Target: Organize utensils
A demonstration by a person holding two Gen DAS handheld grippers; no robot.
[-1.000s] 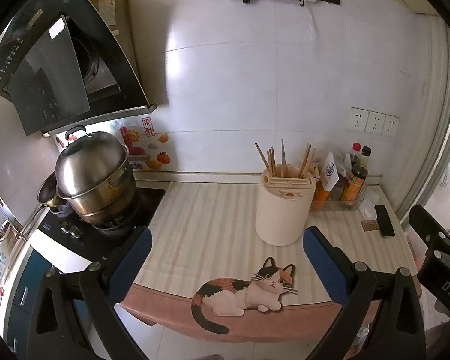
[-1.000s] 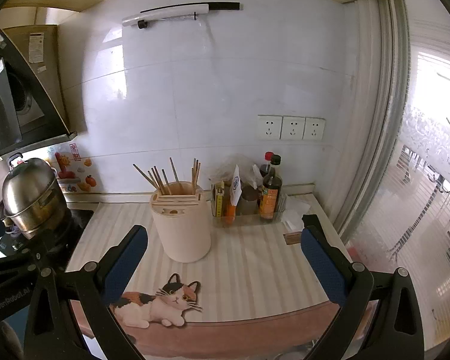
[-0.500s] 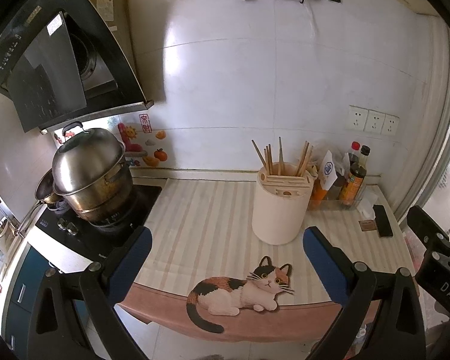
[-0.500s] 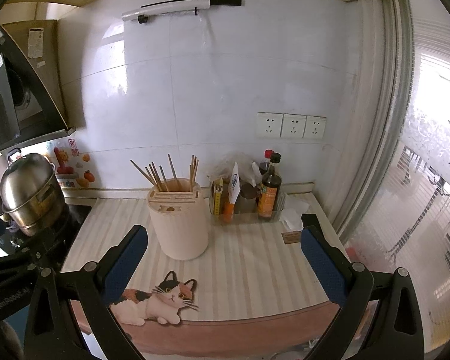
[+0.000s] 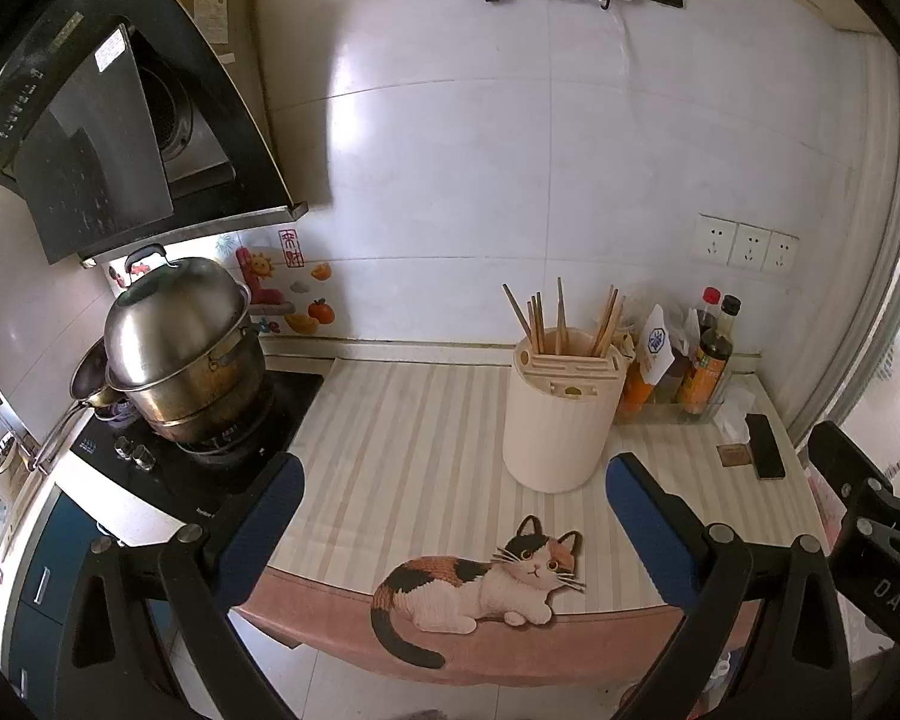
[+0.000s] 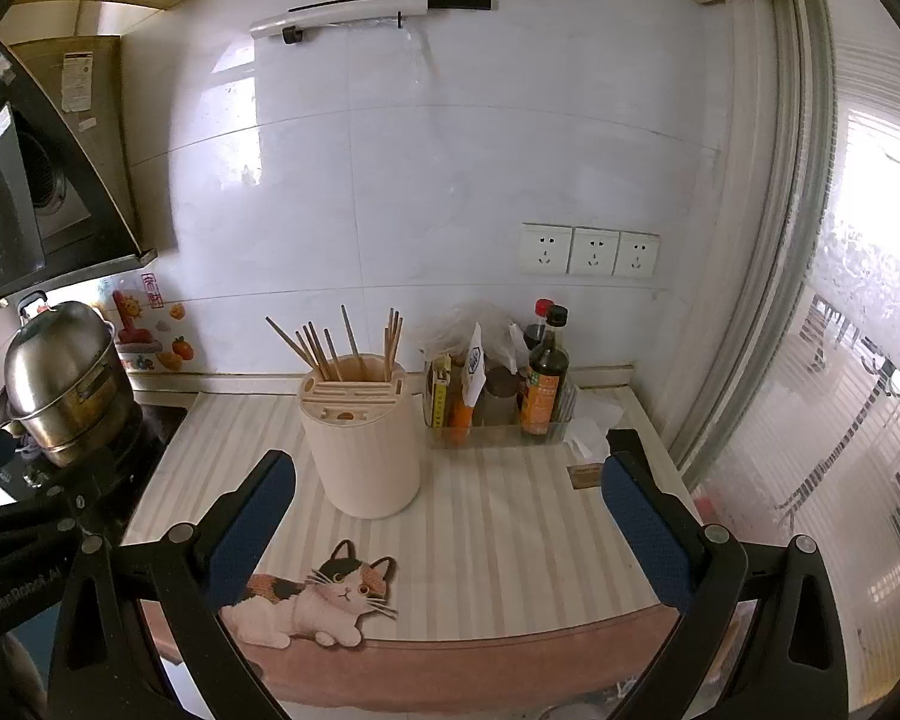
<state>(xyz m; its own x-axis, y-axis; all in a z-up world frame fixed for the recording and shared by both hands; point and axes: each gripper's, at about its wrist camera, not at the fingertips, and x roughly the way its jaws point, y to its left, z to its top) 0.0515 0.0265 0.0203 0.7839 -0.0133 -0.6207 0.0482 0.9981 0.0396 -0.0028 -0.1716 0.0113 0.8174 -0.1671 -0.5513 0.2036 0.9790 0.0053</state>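
Bright daylight comes in through the window [image 6: 858,360], to the right of the white wall [image 6: 450,168]. The glass there is so bright it looks washed out. Soft shiny patches sit on the wall tiles, left of the sockets [image 6: 588,250]. Left of the wall, the range hood [image 5: 108,120] is dark and throws a shadow below it. The steel pot [image 5: 174,330] under it shows small gleams. Both pictures are sharp in the middle. Straight lines bend near the edges, and the corners are black. The tabletop [image 5: 402,420] is evenly lit with faint shadows.
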